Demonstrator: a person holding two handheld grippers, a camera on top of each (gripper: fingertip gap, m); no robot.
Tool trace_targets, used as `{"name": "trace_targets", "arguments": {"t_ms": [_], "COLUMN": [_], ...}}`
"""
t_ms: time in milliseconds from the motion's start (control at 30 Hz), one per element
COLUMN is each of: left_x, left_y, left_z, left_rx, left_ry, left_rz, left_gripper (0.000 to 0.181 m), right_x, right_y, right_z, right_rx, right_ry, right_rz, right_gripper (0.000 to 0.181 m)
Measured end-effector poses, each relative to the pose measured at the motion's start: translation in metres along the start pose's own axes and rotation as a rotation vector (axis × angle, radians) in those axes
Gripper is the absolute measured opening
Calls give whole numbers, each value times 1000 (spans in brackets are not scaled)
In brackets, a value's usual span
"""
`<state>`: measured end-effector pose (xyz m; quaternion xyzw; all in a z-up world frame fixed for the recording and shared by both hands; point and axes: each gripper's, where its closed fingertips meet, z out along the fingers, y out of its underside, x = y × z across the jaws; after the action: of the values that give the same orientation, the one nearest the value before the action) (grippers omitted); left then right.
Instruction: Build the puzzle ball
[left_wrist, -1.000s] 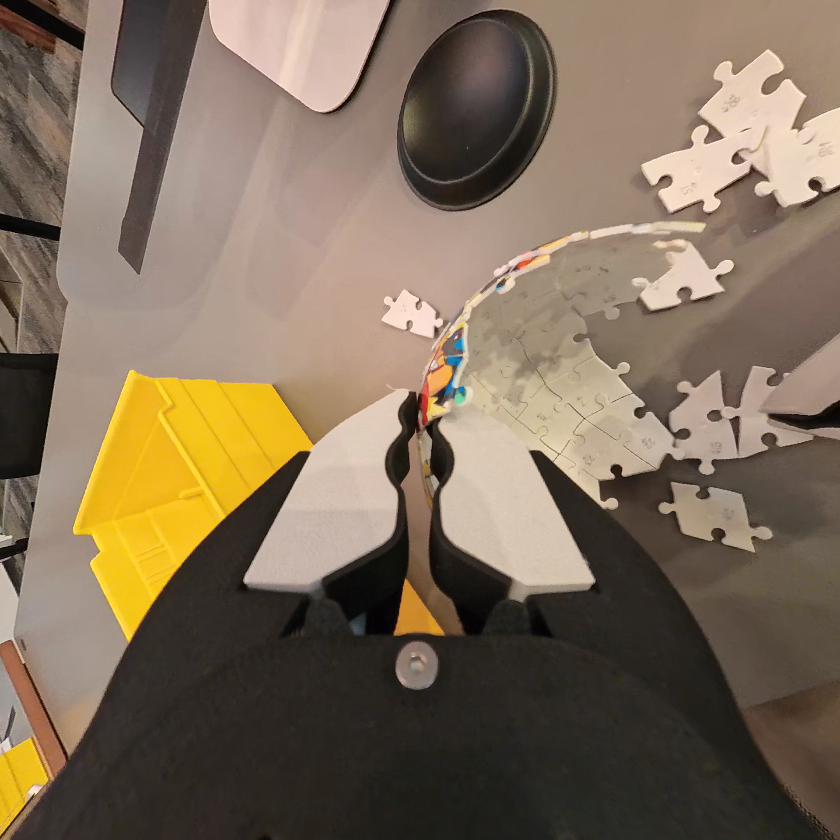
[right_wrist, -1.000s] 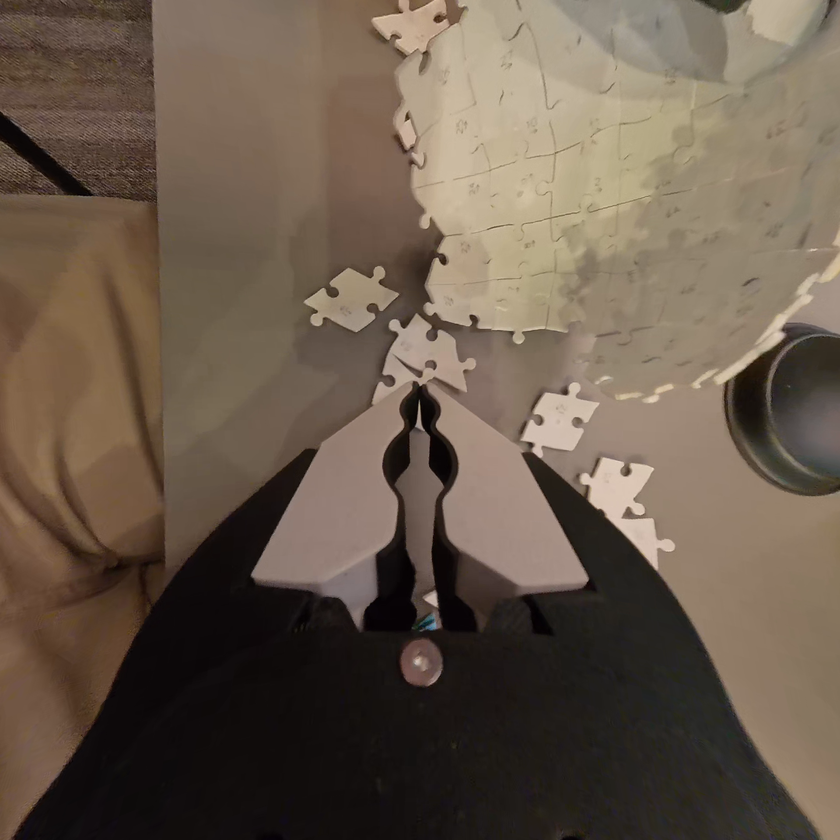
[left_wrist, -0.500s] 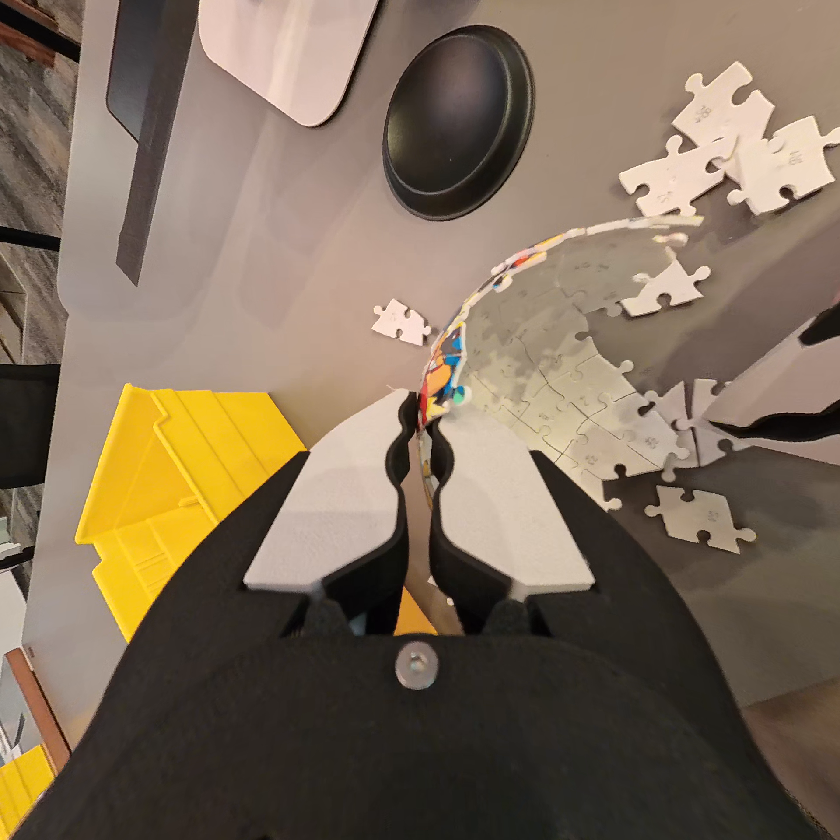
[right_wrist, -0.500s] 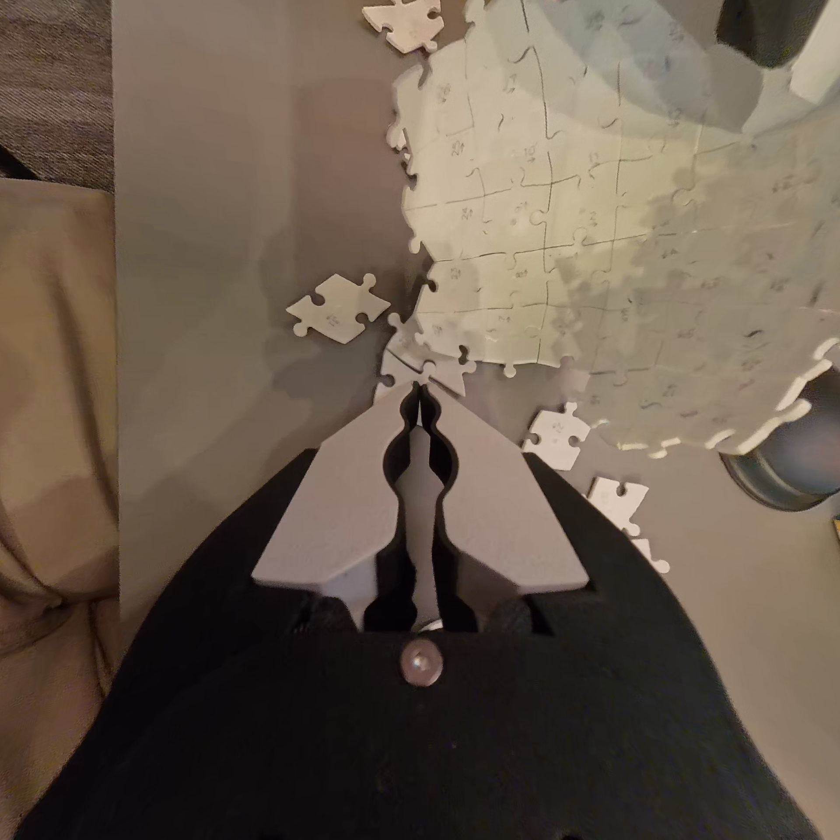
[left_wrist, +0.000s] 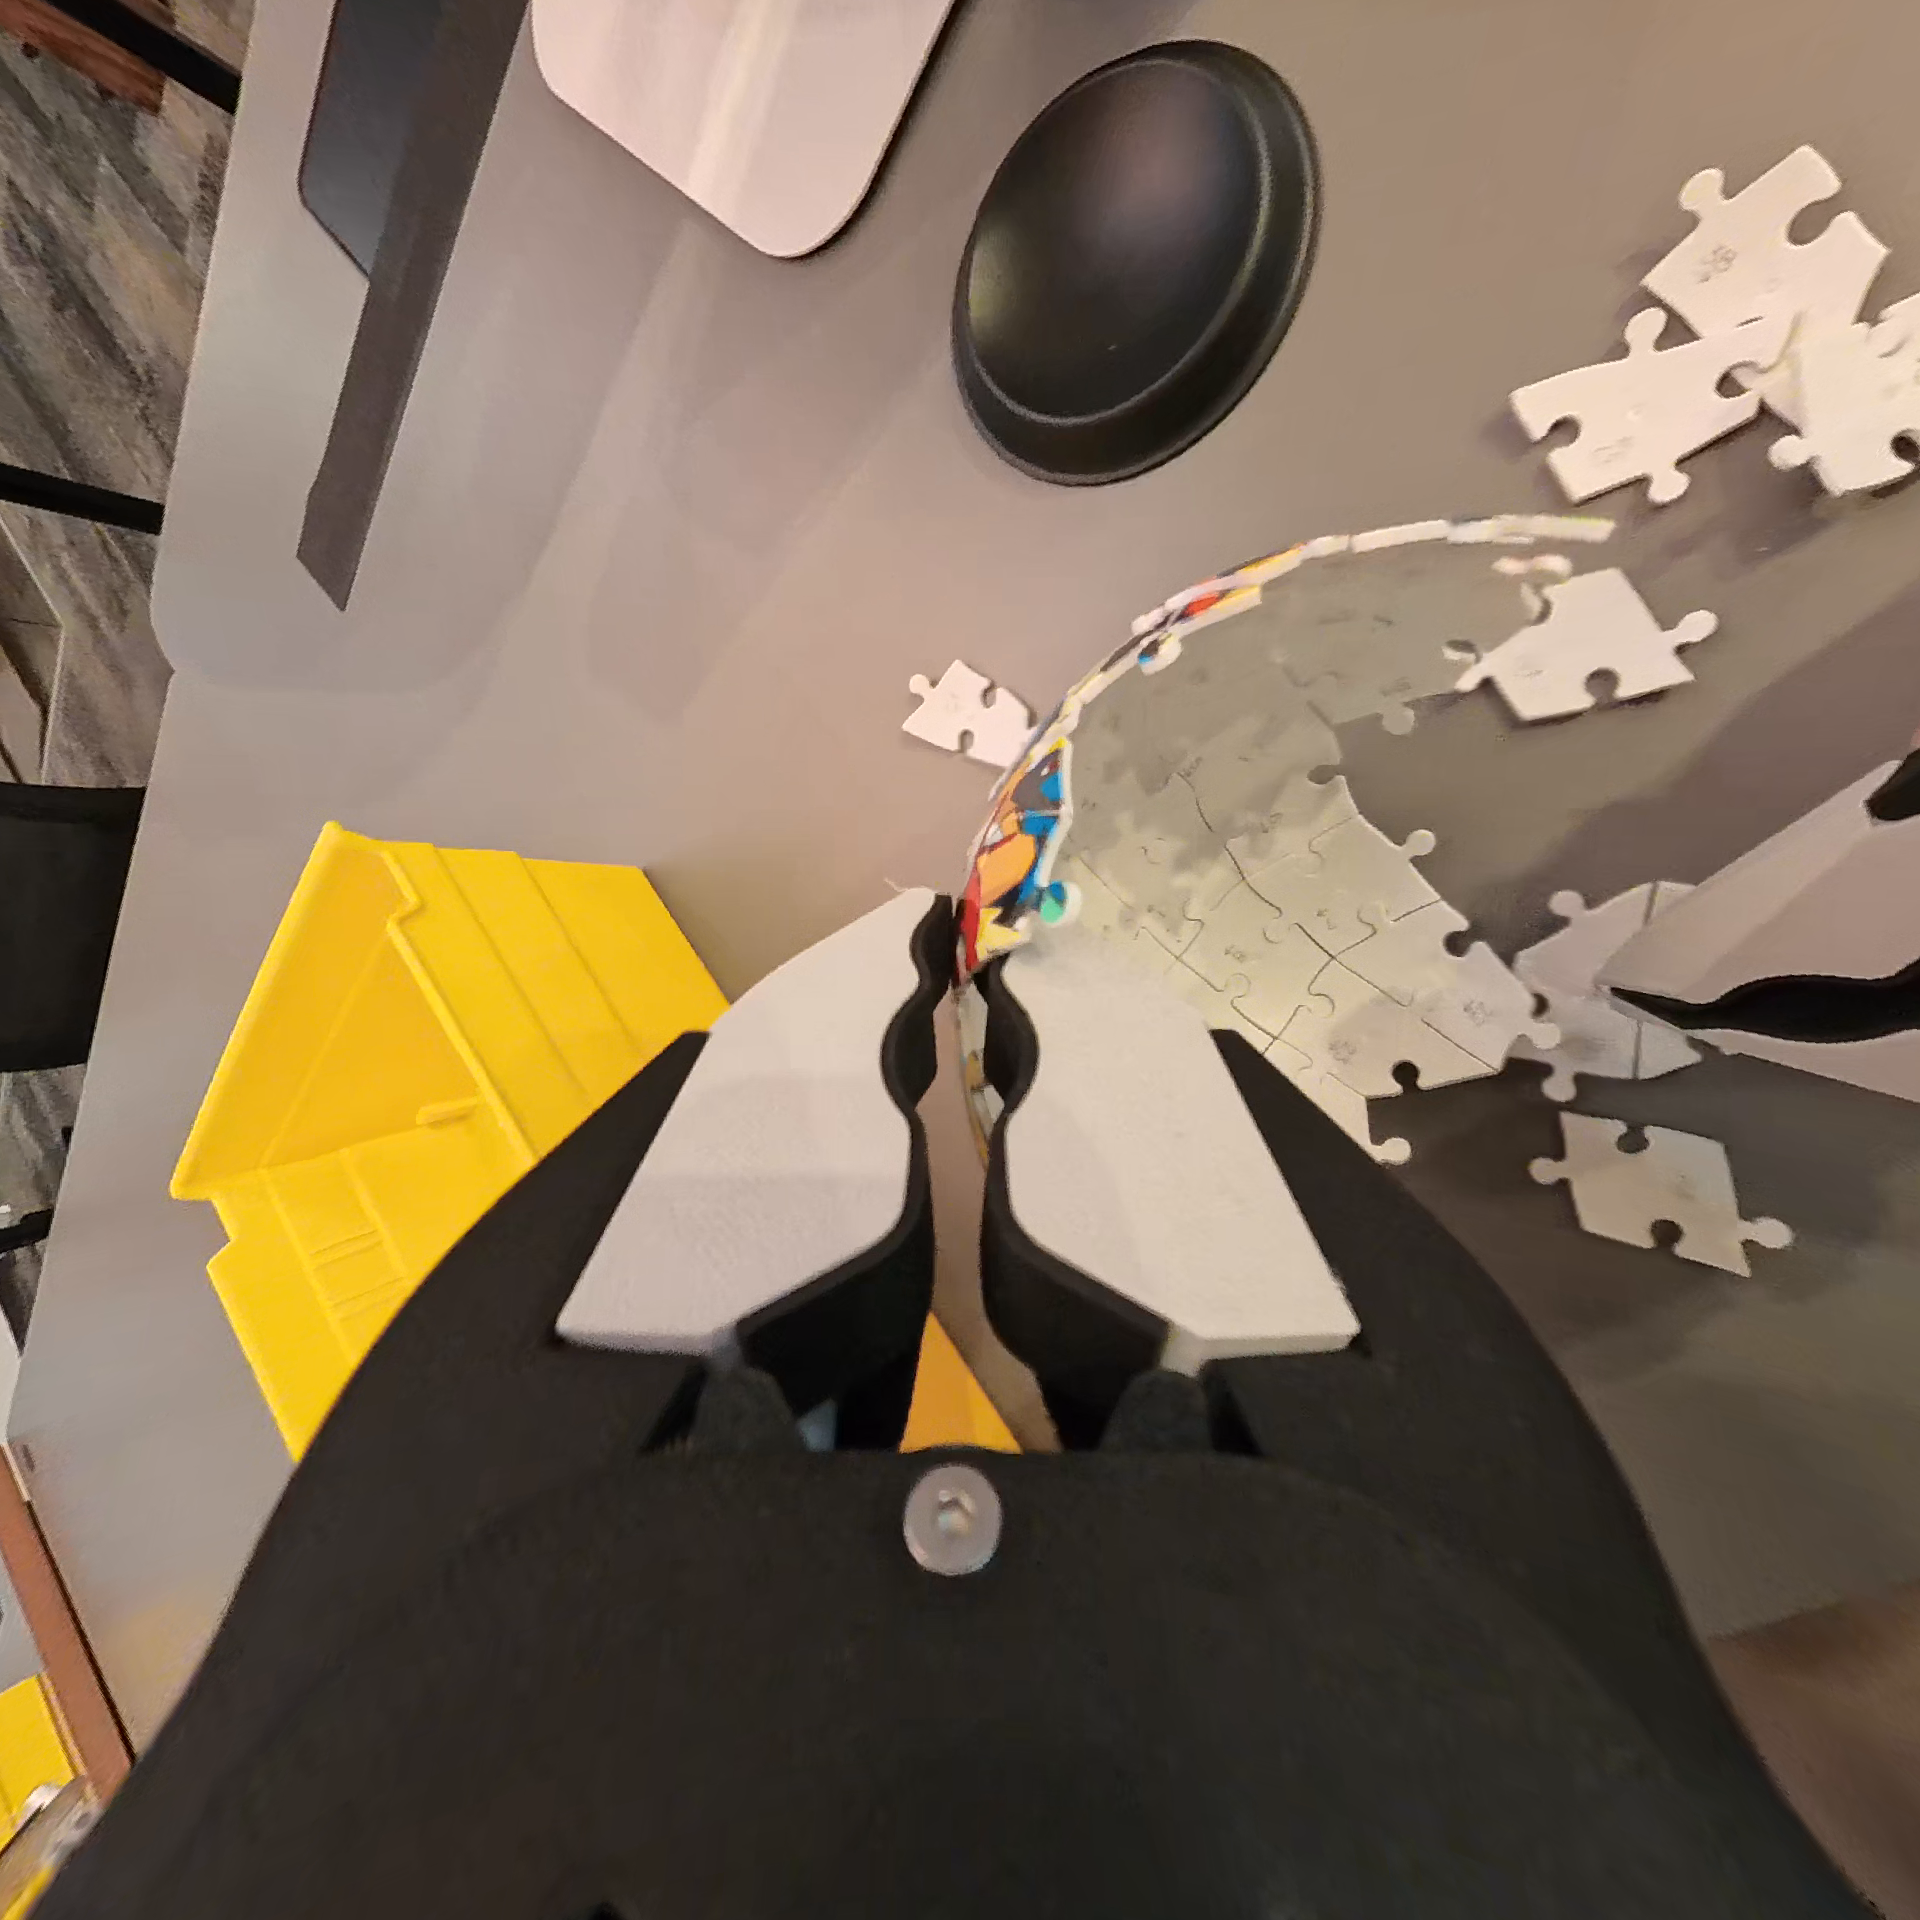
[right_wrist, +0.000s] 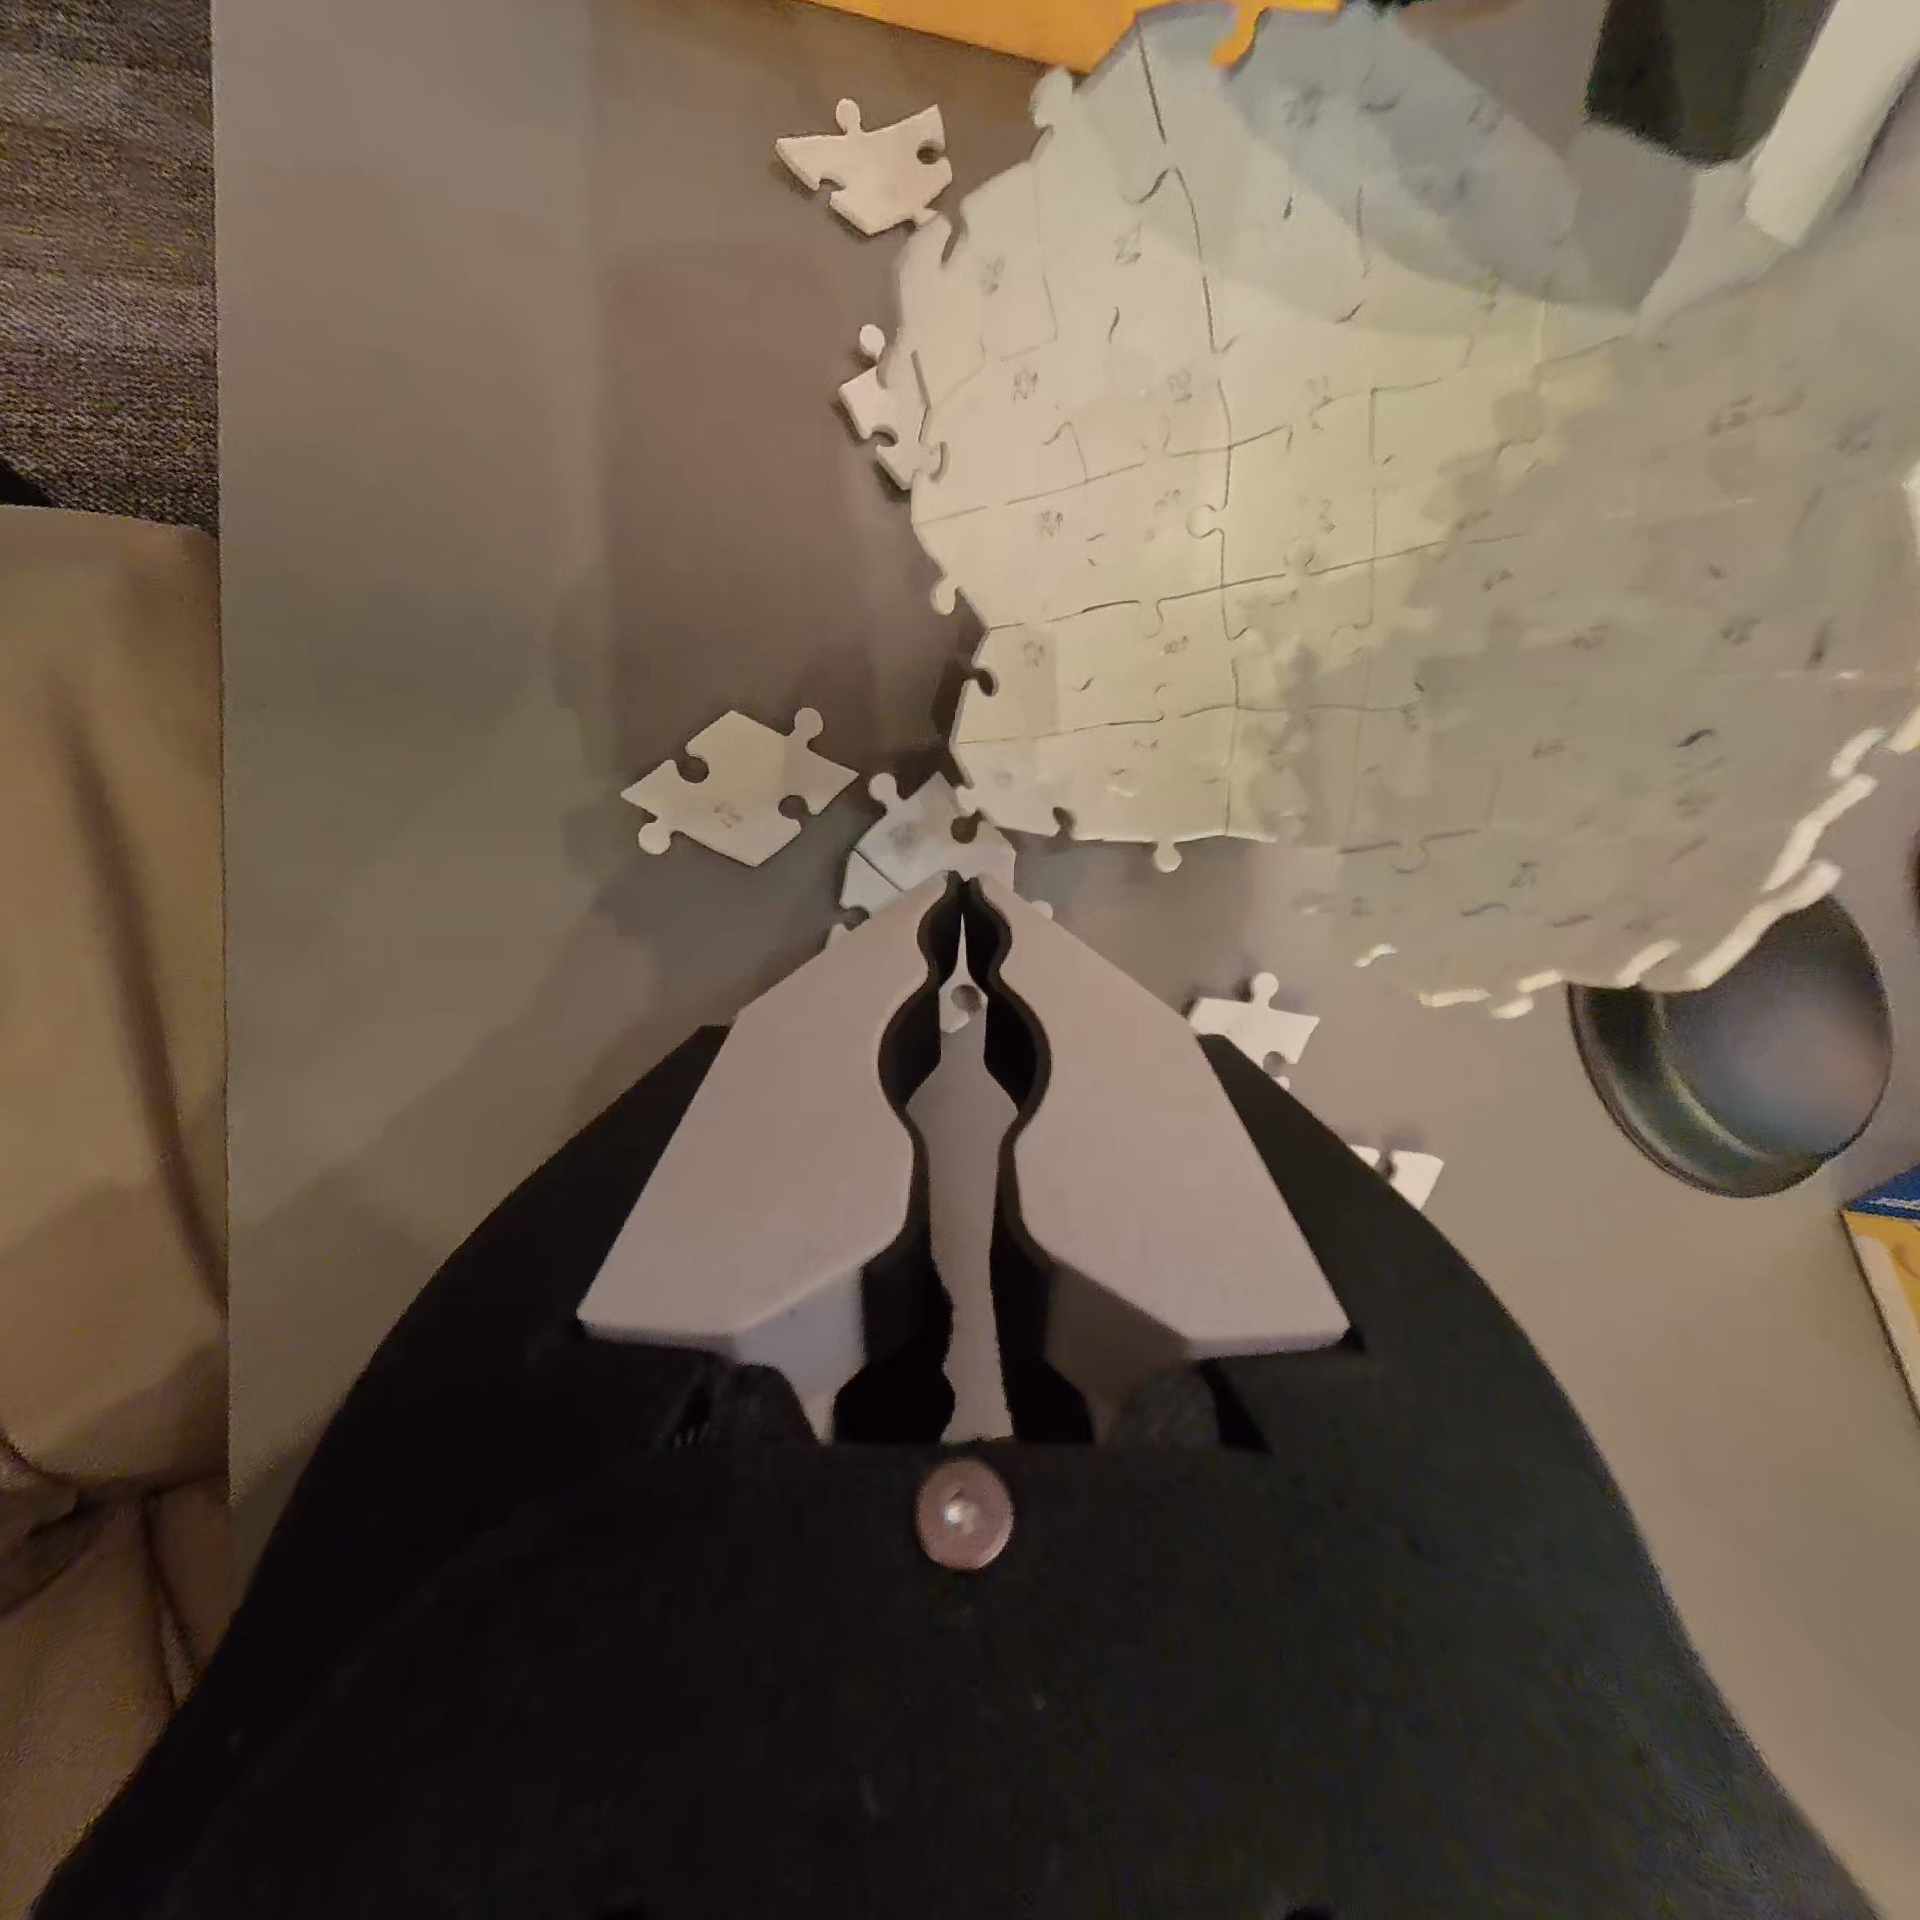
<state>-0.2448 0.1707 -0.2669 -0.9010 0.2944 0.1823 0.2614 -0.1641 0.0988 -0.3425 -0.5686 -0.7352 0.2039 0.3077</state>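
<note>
Grey tabletop is being used as work surface, w/ loose white pieces scattered on it. Part-built puzzle ball shell is being held up off it by L gripper, fingers pinched on its coloured rim. R gripper is being kept pressed together on a loose piece right at shell's lower edge. Black dome & yellow bin are being left nearby.

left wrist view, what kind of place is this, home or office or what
Probably an office or lab desk. A grey table carries the flat white foot of what may be a monitor, beside a yellow plastic bin, with patterned carpet on the floor beyond the edge.
</note>
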Motion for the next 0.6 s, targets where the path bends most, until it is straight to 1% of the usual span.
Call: {"name": "trace_targets", "arguments": {"t_ms": [100,267,367,433,500,567,600], "left_x": [-4,-6,-4,-2,-2,-4,-4], "left_y": [2,3,3,4,5,8,9], "left_z": [-1,-1,-1,-1,-1,-3,-4], "left_rx": [3,-3,-5,-7,-12,-15,-14], "left_ry": [-6,-15,-19,-20,-22,-30,-28], "left_rz": [-13,-6,2,8,7,7,1], "left_gripper": [3,3,3,3,3,3,3], "right_x": [-2,-3,-2,4,8,8,6], "right_y": [2,3,-3,-2,1,10,14], "right_z": [6,5,-2,-9,-13,-13,-14], "right_rx": [-15,-18,33,20,6,-32,-41], "right_ry": [-13,-50,-51,-19,-8,-9,-21], "right_rz": [7,79,128,117,134,142,153], "right_gripper": [0,0,0,0,10,20,21]}}
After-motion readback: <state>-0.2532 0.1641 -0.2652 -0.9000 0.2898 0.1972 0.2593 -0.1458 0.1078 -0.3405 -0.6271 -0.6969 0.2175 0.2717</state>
